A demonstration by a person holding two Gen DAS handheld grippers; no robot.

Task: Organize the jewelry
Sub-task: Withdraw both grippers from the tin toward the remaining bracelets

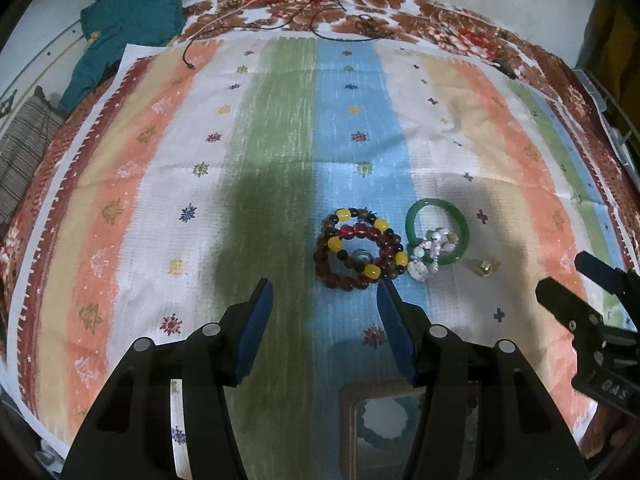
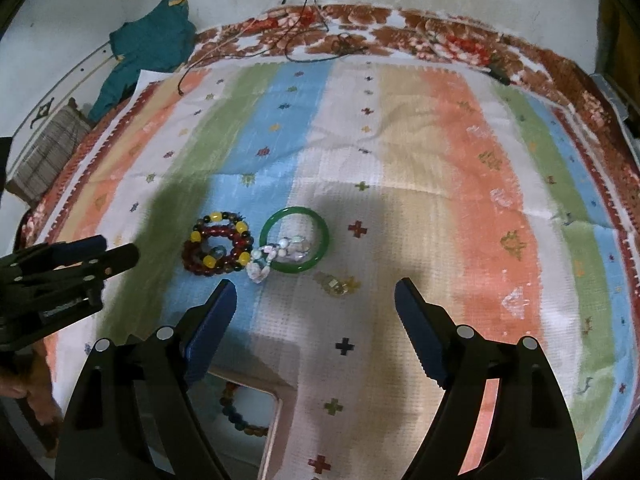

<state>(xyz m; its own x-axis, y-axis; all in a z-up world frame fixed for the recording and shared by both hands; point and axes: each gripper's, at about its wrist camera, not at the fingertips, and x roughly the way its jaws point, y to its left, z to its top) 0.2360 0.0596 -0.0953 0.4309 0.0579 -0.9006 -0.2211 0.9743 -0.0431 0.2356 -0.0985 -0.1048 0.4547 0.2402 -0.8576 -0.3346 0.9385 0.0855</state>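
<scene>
Striped cloth [image 1: 280, 140]; tool arms hide box [image 2: 276, 412] contents

My fingers [image 1: 256, 332] are black with blue ribbed pads. Under me lies a cloth [image 1: 280, 140] striped green, sky blue, white, tan and orange, dotted with small crosses and flower marks, edged in dark red. Beneath it a blanket [image 1: 400, 4] shows brown and red flowers on white. The beaded bracelets [image 1: 360, 250] are dark red and brown with yellow beads; the bangle [image 1: 437, 232] is solid green; the stone bracelet [image 1: 430, 250] is pale lilac and white. A teal garment [image 1: 128, 24] lies in the far corner.
</scene>
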